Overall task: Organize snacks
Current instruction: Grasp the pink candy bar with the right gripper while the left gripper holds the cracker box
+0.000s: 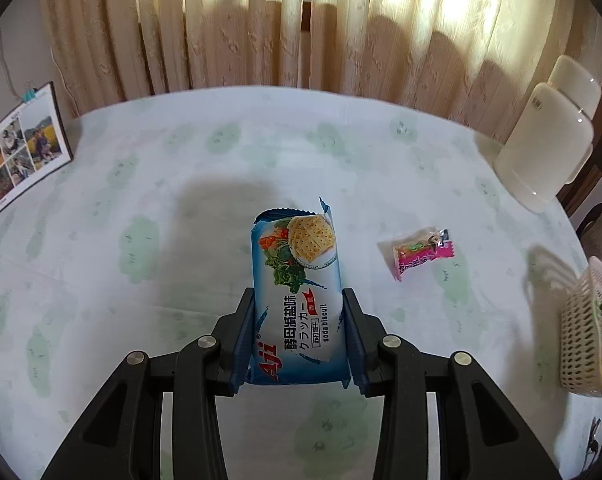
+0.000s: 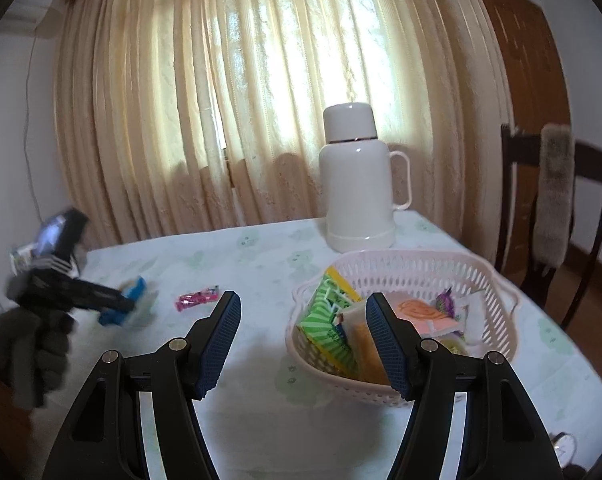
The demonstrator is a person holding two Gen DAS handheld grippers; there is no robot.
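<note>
Left gripper (image 1: 299,300) is clamped on the blue soda biscuit pack (image 1: 297,296); both blue pads press the pack's long sides at its lower half, and the pack sticks out ahead of the fingers toward 12 o'clock, cracker picture at the far end. Pack looks lifted clear of the tablecloth (image 1: 141,200), though the angle makes that hard to confirm.

Pink candy packet (image 1: 421,254) lies flat on the cloth at about 2 o'clock from the biscuit pack, apart from it. White basket (image 1: 585,332) sits at the right edge, roughly 3 to 4 o'clock, well apart from the pack, with snacks inside. Cream thermos (image 1: 549,140) stands at 1 o'clock near the table's far edge. Photo calendar (image 1: 21,148) is at 10 o'clock by the table's left rim. Curtain (image 1: 301,28) fills the back.

Right wrist view: right gripper (image 2: 303,320) has its jaws spread wide with nothing between the pads, over the cloth just left of the basket (image 2: 497,320). Basket holds a green striped packet (image 2: 329,320), an orange-and-pink packet (image 2: 425,314) and others, partly hidden by the right finger. The left gripper with the blue pack shows blurred at 9 o'clock (image 2: 117,306), the pink candy packet (image 2: 197,298) just right of it. Thermos (image 2: 357,184) stands behind the basket at 12 o'clock. Dark chair (image 2: 557,200) at 2 o'clock.
</note>
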